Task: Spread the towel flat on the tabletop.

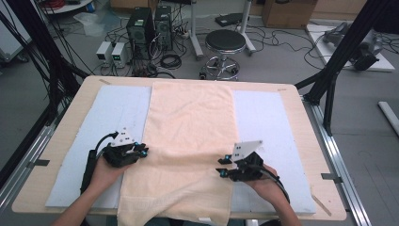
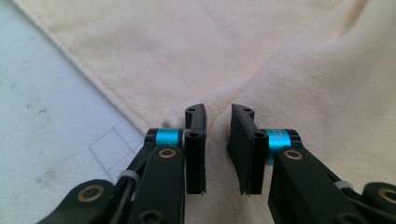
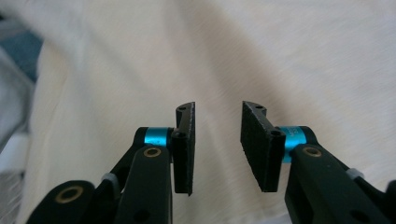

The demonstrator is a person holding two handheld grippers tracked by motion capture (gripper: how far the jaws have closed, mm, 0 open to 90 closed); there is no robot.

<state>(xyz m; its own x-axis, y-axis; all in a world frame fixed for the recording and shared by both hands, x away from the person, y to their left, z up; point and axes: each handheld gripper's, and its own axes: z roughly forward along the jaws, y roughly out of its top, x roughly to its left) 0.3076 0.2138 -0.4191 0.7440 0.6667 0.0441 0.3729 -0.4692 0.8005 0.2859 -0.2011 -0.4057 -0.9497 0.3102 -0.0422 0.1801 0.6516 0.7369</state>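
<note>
Gripper jaws stand parted on both sides of a cream towel (image 1: 190,136) spread lengthwise down the worktop (image 1: 301,122), nothing pinched between them. At the cloth's left edge, the left gripper (image 1: 141,151) hovers over a raised ridge where the fabric has been folded over; the left gripper view shows its pads (image 2: 195,149) straddling that ridge with a narrow gap, cloth beneath but not squeezed. Across the towel, the right gripper (image 1: 221,167) sits at the opposite edge, its jaws wider apart over flat, slightly rumpled pile.

The towel lies on a pale blue mat (image 1: 117,108), its near end drooping over the worktop's front edge. It looks soft, light and limp: thick terry that will sag, bunch and drag on the mat rather than hold a shape. By my reading, the safest hold is on the side hems or a doubled fold, one gripper each side, pinched deep enough that the plush pile does not slip free.
</note>
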